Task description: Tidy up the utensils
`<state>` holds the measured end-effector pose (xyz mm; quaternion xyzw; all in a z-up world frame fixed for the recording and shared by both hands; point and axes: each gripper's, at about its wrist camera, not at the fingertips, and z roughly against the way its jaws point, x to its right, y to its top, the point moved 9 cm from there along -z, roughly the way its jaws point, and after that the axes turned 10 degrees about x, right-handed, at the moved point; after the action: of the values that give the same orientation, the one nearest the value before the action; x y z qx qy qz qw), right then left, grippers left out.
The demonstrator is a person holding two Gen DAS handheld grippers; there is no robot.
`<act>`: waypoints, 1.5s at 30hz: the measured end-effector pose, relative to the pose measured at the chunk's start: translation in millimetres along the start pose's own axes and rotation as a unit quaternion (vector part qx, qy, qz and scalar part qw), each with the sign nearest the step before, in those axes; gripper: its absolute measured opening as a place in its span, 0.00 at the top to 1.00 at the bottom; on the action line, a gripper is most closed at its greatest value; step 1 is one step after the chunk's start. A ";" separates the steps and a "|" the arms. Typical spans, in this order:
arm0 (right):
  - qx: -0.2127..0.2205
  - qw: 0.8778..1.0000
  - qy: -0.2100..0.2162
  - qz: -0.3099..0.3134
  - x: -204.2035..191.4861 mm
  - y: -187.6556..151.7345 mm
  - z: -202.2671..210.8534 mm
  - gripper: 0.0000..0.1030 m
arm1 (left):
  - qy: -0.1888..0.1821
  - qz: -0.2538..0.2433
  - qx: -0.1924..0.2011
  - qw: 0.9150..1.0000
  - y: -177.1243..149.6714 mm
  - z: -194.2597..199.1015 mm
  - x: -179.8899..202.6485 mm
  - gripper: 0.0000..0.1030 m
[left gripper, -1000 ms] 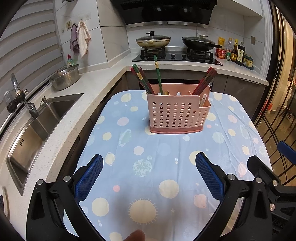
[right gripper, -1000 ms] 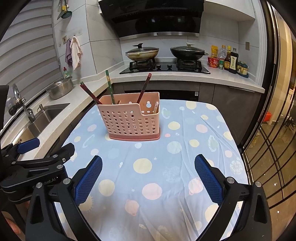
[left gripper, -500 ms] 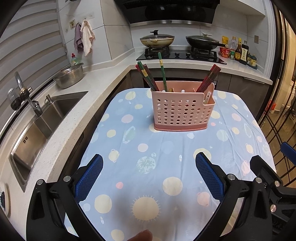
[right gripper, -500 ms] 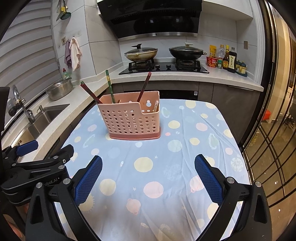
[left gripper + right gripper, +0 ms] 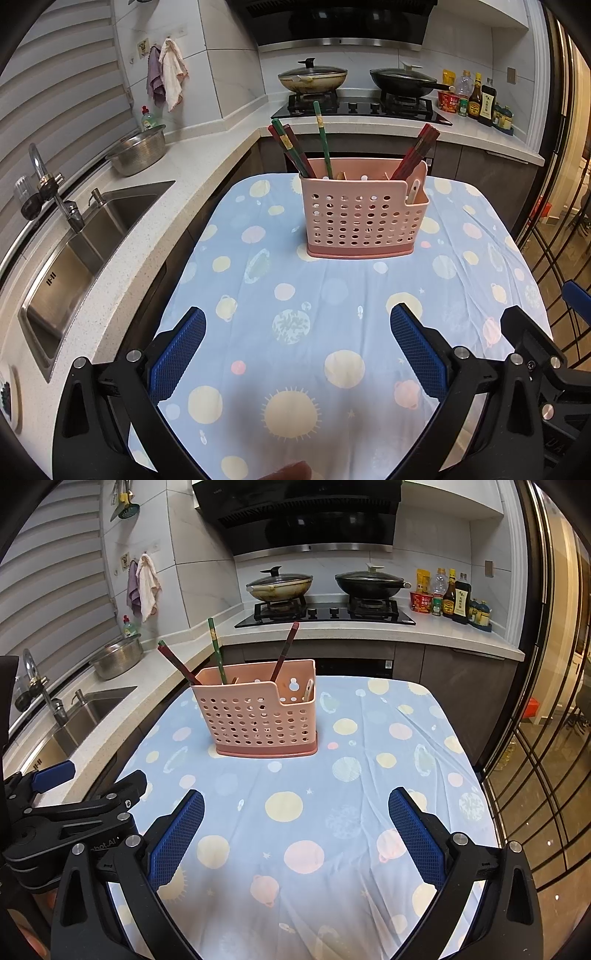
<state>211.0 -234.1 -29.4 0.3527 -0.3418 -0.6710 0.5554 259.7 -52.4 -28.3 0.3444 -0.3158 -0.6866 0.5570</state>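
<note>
A pink perforated utensil holder point(image 5: 364, 218) stands upright on the table's far half; it also shows in the right wrist view point(image 5: 260, 714). Red and green chopsticks point(image 5: 291, 149) lean out of its left compartment, a green one point(image 5: 322, 138) stands near the middle, and red chopsticks point(image 5: 415, 151) lean right. A pale spoon handle point(image 5: 413, 192) sits in the low side pocket. My left gripper point(image 5: 297, 349) is open and empty, well short of the holder. My right gripper point(image 5: 295, 830) is open and empty, beside the left gripper.
The table wears a blue cloth with planet prints point(image 5: 332, 295). A counter with a sink point(image 5: 74, 251) and a steel bowl point(image 5: 138, 153) runs along the left. A stove with two pans point(image 5: 354, 79) and bottles point(image 5: 476, 99) is behind. A glass door point(image 5: 546, 738) is at right.
Both grippers have drawn back and risen slightly, so the holder looks a little farther away. Both stay open and empty. The holder and chopsticks have not moved.
</note>
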 end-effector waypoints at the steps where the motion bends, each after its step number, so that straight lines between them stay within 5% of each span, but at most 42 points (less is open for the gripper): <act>1: 0.000 1.000 0.000 0.000 0.3 -0.4 0.7 0.06 | 0.000 0.000 0.000 1.000 0.0 0.1 0.0 0.07; 45: 0.001 1.000 -0.004 0.002 0.6 -1.1 0.2 0.06 | 0.001 0.001 0.001 1.000 2.5 -0.4 -3.8 0.07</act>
<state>210.2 -234.5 -30.3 0.3500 -0.3453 -0.6707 0.5554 261.9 -49.1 -26.1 0.3458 -0.3164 -0.6853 0.5574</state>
